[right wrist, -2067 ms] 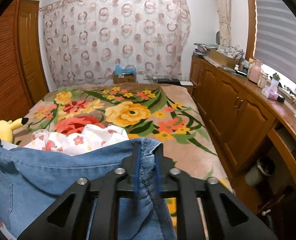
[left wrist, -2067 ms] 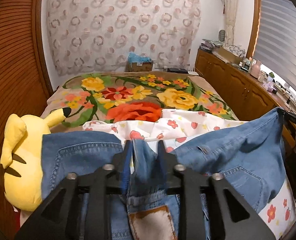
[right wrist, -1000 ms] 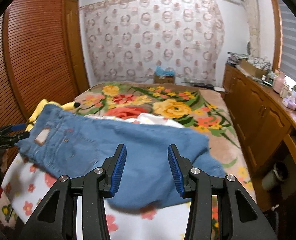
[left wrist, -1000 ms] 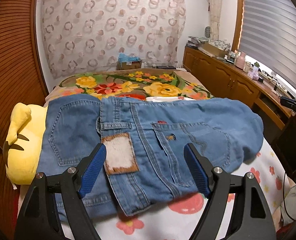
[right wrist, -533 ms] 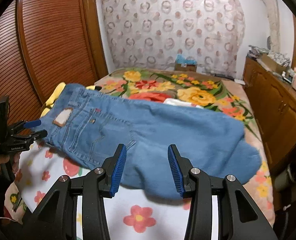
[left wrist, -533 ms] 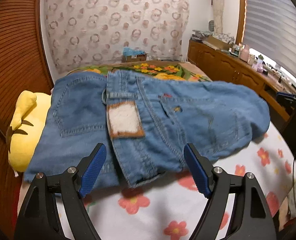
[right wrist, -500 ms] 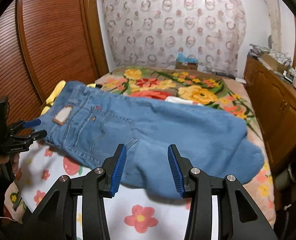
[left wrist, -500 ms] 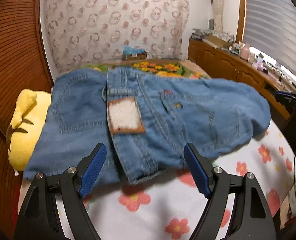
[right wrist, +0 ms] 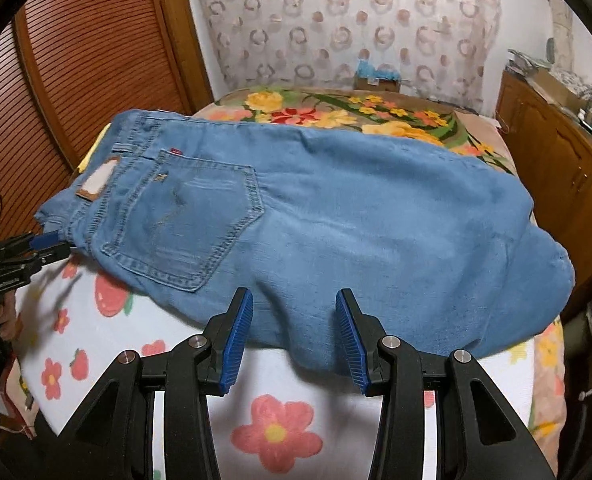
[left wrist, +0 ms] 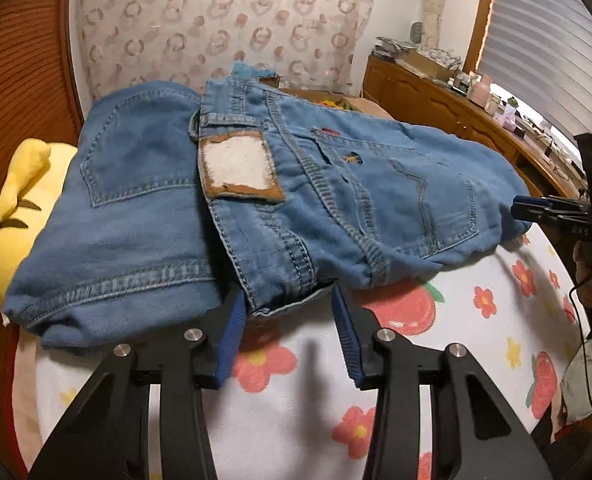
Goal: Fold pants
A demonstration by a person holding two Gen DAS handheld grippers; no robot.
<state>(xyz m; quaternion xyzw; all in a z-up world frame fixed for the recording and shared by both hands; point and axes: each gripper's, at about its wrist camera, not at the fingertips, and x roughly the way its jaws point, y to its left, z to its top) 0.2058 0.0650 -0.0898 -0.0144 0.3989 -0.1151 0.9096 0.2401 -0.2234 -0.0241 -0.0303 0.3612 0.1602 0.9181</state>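
A bed (right wrist: 435, 432) under a white sheet printed with red flowers carried the blue denim pants (right wrist: 335, 208), which lay across it back-side up, apparently already folded, the waistband with its tan leather patch (left wrist: 238, 168) toward the wooden slatted wall and the folded end toward the wooden cabinets. Their long axis ran side to side across the bed. By my judgement one fold was done and at least another remained.

The left gripper (left wrist: 288, 320) was closing, its blue pads flanking the waistband's near corner without yet pinching it. The right gripper (right wrist: 294, 332) stood partly spread and was opening slightly, straddling the near edge, holding nothing.
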